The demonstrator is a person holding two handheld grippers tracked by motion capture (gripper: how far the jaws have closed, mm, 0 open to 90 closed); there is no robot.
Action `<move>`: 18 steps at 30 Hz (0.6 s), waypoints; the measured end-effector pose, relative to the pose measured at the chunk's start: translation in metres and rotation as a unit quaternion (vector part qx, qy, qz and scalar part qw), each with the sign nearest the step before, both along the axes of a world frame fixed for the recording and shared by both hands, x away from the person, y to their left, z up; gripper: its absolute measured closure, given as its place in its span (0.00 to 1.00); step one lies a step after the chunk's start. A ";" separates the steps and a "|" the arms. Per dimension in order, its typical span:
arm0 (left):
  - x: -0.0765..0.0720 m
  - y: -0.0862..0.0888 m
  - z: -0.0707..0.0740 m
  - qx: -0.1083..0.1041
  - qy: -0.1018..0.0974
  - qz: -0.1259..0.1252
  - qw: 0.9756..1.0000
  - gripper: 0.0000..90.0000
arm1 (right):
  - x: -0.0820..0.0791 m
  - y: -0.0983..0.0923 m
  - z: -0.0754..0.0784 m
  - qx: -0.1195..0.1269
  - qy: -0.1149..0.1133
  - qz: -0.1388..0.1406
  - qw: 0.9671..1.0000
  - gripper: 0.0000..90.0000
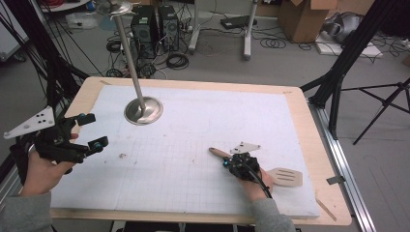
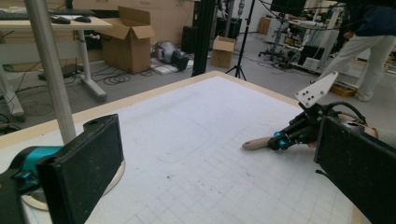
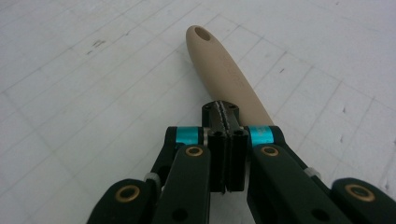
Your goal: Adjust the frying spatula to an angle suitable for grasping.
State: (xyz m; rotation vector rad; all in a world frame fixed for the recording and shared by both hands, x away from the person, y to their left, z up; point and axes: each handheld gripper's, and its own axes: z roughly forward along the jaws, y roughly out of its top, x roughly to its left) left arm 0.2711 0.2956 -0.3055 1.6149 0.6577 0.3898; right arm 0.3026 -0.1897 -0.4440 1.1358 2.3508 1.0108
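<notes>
A wooden spatula (image 1: 285, 177) lies flat on the white gridded mat near the front right, its handle (image 3: 224, 65) pointing to the far left. My right gripper (image 1: 225, 161) sits low over the handle's middle with its jaws pressed together; the handle runs on beneath the tips (image 3: 226, 112), and nothing is between the pads. From the left gripper view, the right gripper (image 2: 286, 138) rests at the handle's (image 2: 256, 143) near end. My left gripper (image 1: 94, 130) hovers over the mat's left edge, wide open and empty (image 2: 219, 140).
A metal stand with a round base (image 1: 143, 110) and a tall slanting pole (image 2: 49, 70) stands at the mat's back left. The wooden table rim (image 1: 309, 125) frames the mat. Tripod legs, cables and cardboard boxes (image 2: 128, 39) lie on the floor beyond.
</notes>
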 end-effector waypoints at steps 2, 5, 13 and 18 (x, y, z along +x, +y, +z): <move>-0.001 0.002 -0.001 0.001 0.001 0.003 1.000 0.02 | 0.004 0.001 0.000 0.000 0.001 -0.007 1.000 1.00; -0.003 0.003 -0.001 0.002 0.002 0.005 1.000 0.02 | 0.009 0.002 0.001 0.002 0.002 -0.018 1.000 1.00; -0.007 0.007 -0.001 0.003 0.002 0.011 1.000 0.02 | 0.021 0.006 0.000 0.003 -0.001 -0.045 0.999 1.00; -0.008 0.007 -0.002 0.003 0.002 0.010 1.000 0.02 | 0.027 0.010 -0.002 0.009 -0.010 -0.068 0.998 1.00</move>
